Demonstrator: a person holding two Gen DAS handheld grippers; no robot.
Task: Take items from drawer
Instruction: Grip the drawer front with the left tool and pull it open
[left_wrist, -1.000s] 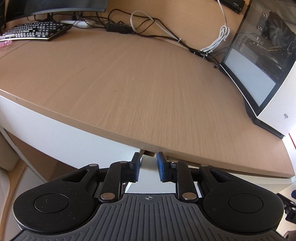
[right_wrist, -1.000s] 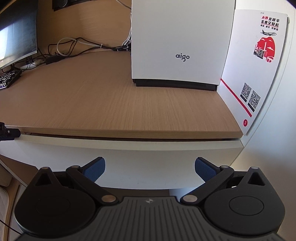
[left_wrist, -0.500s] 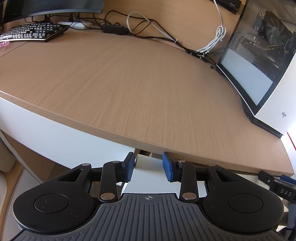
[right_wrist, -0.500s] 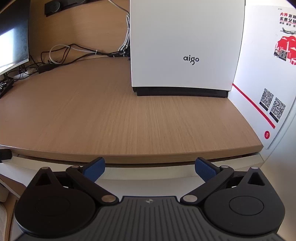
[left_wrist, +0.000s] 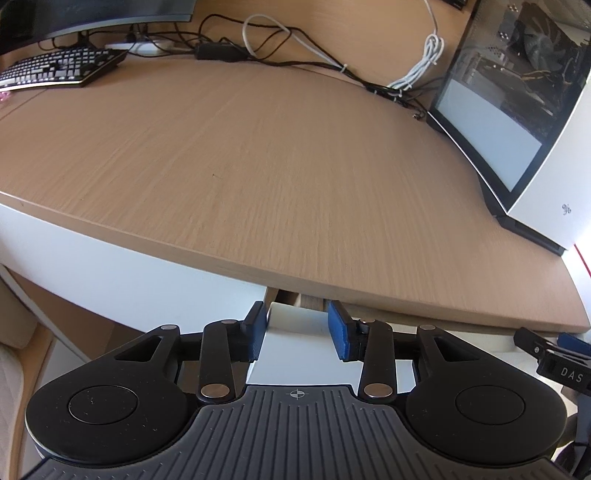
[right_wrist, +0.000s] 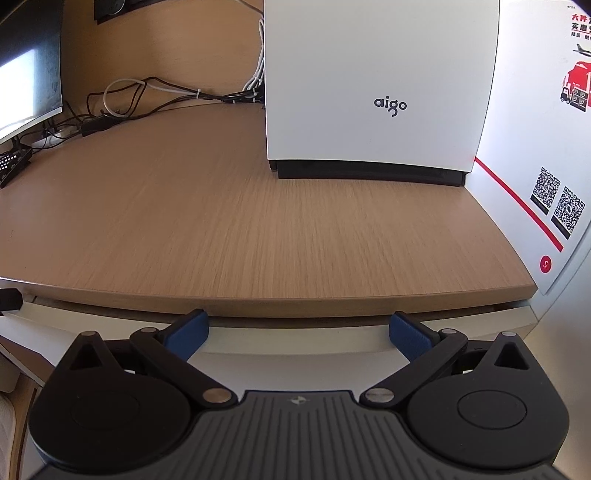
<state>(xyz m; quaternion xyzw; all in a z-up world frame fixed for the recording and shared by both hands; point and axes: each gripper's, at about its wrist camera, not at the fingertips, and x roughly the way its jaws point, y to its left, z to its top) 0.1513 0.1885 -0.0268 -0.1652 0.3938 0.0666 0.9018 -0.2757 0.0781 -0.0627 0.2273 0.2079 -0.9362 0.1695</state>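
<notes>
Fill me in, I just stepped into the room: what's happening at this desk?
A person holds a two-finger tool in each hand at the front edge of the light wooden desk. The left tool is part open around the corner of the white drawer front, which is pulled out slightly. The right tool is wide open at the same front, gripping nothing. No drawer contents are visible yet.

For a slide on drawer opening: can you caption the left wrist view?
Left gripper, fingers apart, straddles the top edge of the white drawer front just beneath the wooden desktop.
</notes>
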